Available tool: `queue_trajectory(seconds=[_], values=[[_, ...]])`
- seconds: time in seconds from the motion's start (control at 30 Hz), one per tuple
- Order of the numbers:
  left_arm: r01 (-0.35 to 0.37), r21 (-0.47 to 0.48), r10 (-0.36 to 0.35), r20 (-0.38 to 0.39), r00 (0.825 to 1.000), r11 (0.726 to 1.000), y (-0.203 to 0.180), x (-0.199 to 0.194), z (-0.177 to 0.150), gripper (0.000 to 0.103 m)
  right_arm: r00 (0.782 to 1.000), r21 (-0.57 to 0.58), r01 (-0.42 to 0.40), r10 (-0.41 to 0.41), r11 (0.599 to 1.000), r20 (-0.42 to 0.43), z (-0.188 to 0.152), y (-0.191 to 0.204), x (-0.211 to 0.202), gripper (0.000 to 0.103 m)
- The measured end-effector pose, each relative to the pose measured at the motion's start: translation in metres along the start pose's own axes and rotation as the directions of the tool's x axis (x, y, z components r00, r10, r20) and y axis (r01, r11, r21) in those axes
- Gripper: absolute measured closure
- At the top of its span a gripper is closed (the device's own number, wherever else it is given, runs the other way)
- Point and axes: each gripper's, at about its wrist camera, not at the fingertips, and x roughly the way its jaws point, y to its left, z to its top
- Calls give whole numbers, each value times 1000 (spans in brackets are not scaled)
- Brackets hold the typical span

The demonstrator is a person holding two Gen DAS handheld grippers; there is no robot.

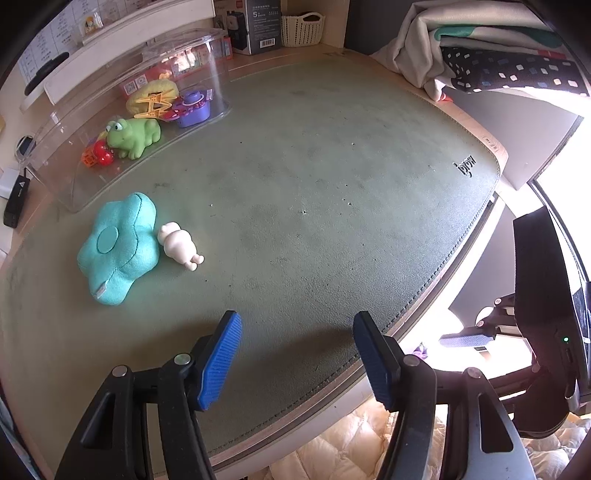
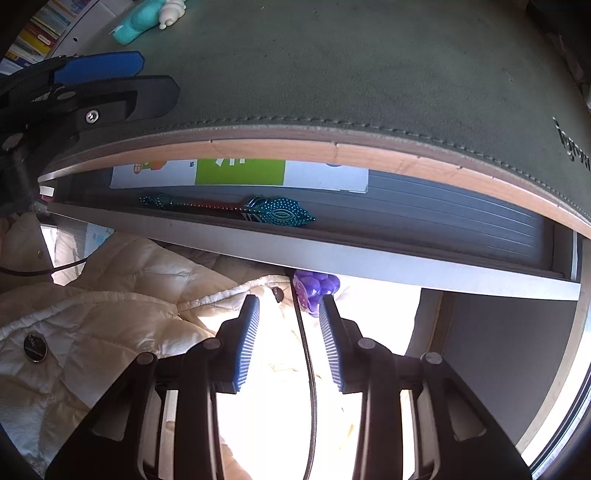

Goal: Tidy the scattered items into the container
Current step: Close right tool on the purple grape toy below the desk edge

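A clear plastic container (image 1: 92, 184) lies at the far left of the green desk mat (image 1: 314, 166), holding a green frog toy (image 1: 135, 134), a red toy (image 1: 101, 153), a yellow toy (image 1: 153, 96) and a purple toy (image 1: 192, 107). On the mat in front of it lie a teal flower-shaped cushion (image 1: 118, 247) and a small white figure (image 1: 179, 245). My left gripper (image 1: 295, 354) is open and empty above the mat's near edge. My right gripper (image 2: 290, 339) is open below the desk edge, with a purple grape toy (image 2: 314, 290) just beyond its right fingertip.
A white basket (image 1: 303, 27) and a dark box (image 1: 255, 26) stand at the back. Folded fabrics (image 1: 498, 48) sit at the back right. Under the desk an open drawer (image 2: 406, 221) holds a teal beaded item (image 2: 273, 212). A cream quilted jacket (image 2: 110, 314) lies below.
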Motion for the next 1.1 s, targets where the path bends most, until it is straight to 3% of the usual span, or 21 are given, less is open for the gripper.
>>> queue_trajectory(seconds=[1.1], values=[[-11, 13, 11, 5, 1000, 1000, -1, -3, -4, 42, 997, -4, 66, -66, 998, -37, 2, -7, 50, 73]])
